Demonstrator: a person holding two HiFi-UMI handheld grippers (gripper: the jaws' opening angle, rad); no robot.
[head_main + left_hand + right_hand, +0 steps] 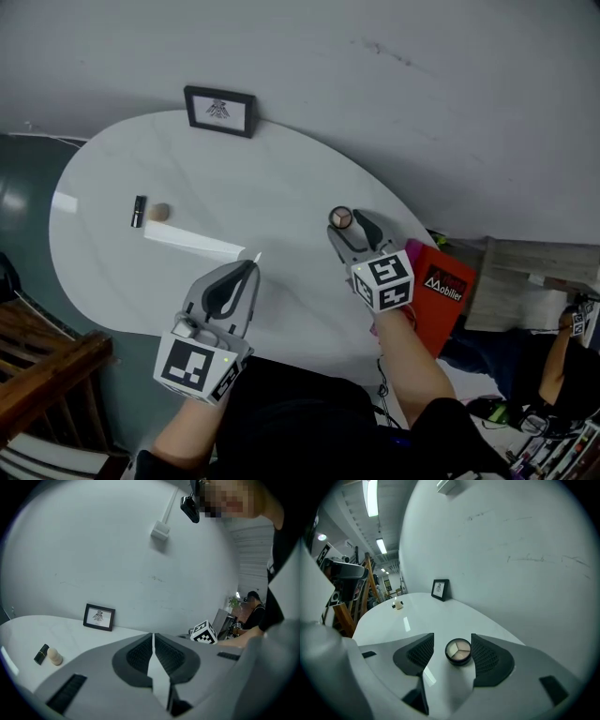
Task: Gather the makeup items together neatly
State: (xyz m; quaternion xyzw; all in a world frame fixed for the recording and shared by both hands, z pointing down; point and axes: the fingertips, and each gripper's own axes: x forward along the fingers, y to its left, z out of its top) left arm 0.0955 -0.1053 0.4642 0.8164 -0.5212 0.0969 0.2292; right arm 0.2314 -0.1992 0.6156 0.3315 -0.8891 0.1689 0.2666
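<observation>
A small round compact (pixel 340 217) with three pale shades in its pan (pixel 458 651) lies on the white oval table (pixel 272 169) near its right edge. My right gripper (pixel 345 227) stands open around it (pixel 452 636); the compact sits close to the right-hand pad with a gap on the other side. A black lipstick tube (pixel 139 211) and a beige sponge (pixel 160 213) lie side by side at the table's left, small in the left gripper view as lipstick (pixel 41 654) and sponge (pixel 54 656). My left gripper (pixel 253 266) hovers at the near edge, shut and empty (pixel 153 635).
A small black picture frame (pixel 220 111) leans against the wall at the table's far edge. A red box (pixel 446 287) stands just off the table's right edge. A wooden piece of furniture (pixel 42 367) is at the lower left. A bright reflection (pixel 192 241) streaks the tabletop.
</observation>
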